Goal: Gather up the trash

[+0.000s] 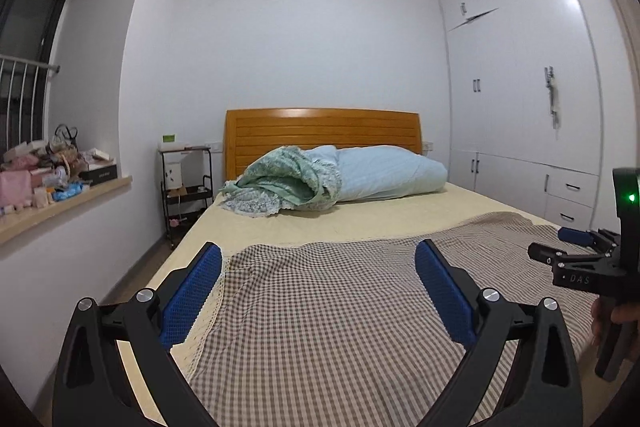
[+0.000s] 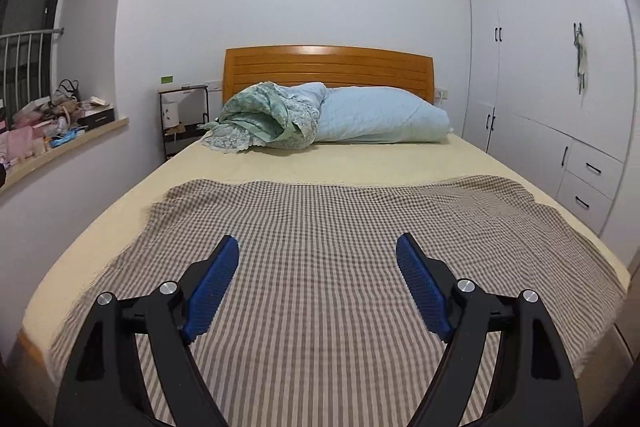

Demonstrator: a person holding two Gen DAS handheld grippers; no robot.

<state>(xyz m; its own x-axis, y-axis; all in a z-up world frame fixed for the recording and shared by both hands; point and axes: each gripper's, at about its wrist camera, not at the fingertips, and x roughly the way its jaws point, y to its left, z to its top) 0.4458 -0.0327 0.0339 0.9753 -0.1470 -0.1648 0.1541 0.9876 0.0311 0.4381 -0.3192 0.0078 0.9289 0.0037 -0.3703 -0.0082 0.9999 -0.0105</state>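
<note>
My left gripper is open over the foot of the bed, its blue pads wide apart with nothing between them. My right gripper is open too, held above the checked brown cloth that covers the near half of the bed. In the left wrist view the right gripper shows at the right edge, with a hand below it. I see no loose trash on the bed. A cluttered heap of boxes, bags and wrappers lies on the window ledge at the left.
A rolled green quilt and a light blue duvet lie by the wooden headboard. A black wire shelf cart stands left of the bed. White wardrobes line the right wall.
</note>
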